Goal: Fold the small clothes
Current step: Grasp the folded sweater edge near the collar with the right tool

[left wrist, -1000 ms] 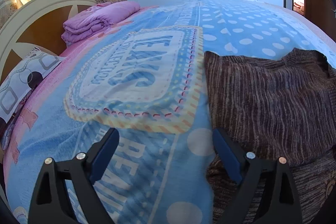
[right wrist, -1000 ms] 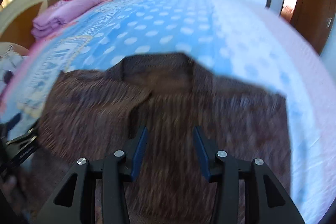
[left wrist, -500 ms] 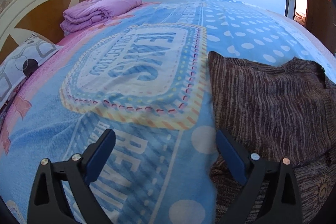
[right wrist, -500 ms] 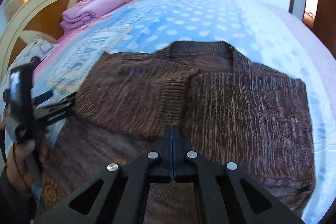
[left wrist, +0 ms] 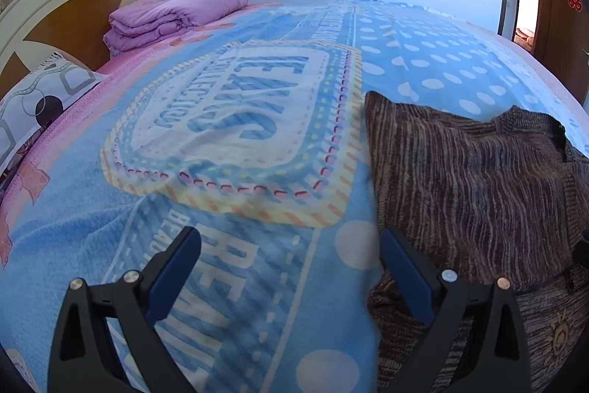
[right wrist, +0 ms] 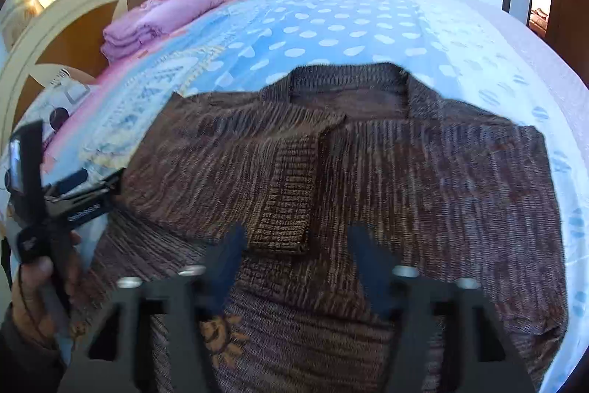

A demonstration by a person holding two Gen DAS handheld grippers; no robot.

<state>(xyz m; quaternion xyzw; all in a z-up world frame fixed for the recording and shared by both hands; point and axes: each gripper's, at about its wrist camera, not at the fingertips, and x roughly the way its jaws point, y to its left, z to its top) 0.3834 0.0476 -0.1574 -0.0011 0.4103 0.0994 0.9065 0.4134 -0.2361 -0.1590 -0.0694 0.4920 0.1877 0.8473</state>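
- On the blue bedspread, the left gripper hangs spread wide, empty, beside the brown sweater.
- Over its folded-in sleeve, the right gripper has just reopened from shut; blurred, apparently grasping nothing, so the sleeve fold seems finished.
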